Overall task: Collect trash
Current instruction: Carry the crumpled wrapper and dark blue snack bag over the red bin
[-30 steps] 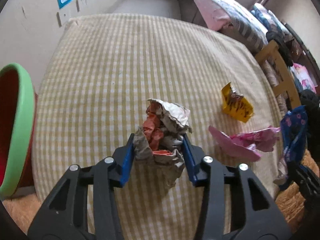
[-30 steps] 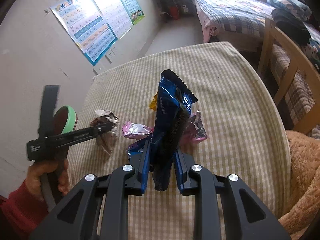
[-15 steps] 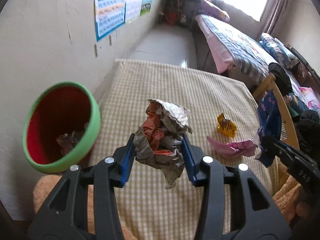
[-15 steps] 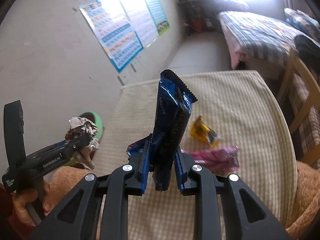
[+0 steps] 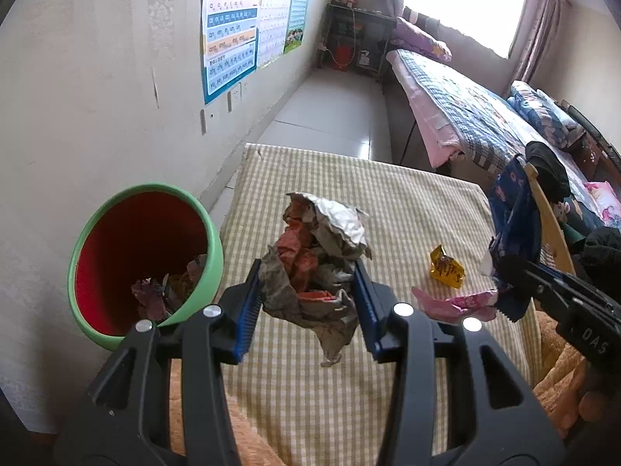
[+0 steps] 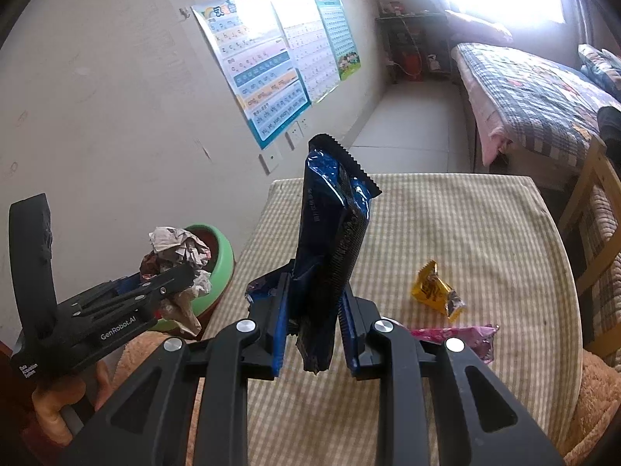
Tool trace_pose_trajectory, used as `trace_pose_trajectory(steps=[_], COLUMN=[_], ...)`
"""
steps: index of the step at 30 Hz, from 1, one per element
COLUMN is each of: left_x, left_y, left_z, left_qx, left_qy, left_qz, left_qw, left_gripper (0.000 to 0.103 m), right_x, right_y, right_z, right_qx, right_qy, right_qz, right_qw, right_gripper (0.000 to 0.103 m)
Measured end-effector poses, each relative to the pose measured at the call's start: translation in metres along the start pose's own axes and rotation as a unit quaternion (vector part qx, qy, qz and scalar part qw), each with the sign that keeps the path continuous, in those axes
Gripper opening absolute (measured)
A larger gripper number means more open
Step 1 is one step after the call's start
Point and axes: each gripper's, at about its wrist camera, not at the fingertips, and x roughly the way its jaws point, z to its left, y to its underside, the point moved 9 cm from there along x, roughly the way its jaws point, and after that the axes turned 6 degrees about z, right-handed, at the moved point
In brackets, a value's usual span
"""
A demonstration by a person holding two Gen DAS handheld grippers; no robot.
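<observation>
Left gripper (image 5: pixel 306 303) has its fingers clamped on the crumpled paper wad (image 5: pixel 316 260), held up beside the green bin (image 5: pixel 211 268), not over it. Right gripper (image 6: pixel 314 326) pinches the blue wrapper (image 6: pixel 333 233). Let go now and I reckon the wad misses, landing on the desk (image 5: pixel 407 209).

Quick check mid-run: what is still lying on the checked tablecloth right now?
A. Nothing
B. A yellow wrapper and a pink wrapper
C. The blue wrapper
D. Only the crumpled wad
B: the yellow wrapper and pink wrapper lie on the tablecloth; the other two pieces are held in the claws.
</observation>
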Motion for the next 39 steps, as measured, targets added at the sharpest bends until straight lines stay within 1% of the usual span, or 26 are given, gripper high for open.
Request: trace_pose_trajectory(steps=[9, 22, 28, 39], left_x=[-0.009, -0.006, -0.010, -0.015], left_y=[-0.004, -0.001, -0.002, -0.001], left_z=[0.014, 0.042, 0.054, 0.087], left_qx=[-0.012, -0.040, -0.053, -0.081], left_qy=[-0.009, -0.024, -0.029, -0.048], left_qz=[-0.015, -0.011, -0.017, -0.024], left_qw=[0.9998, 0.9988, 0.9980, 0.9952], left_gripper=[0.042, 0.042, 0.043, 0.043], right_x=[0.005, 0.015, 0.018, 0.030], right_y=[-0.004, -0.006, -0.006, -0.003], right_z=[0.019, 0.046, 0.058, 0.079], right_qx=[-0.023, -0.044, -0.056, -0.081], right_qy=[-0.005, -0.022, -0.029, -0.037], right_qz=[0.004, 0.014, 0.018, 0.034], right_qw=[1.000, 0.999, 0.998, 0.995], right_gripper=[0.024, 0.024, 0.024, 0.024])
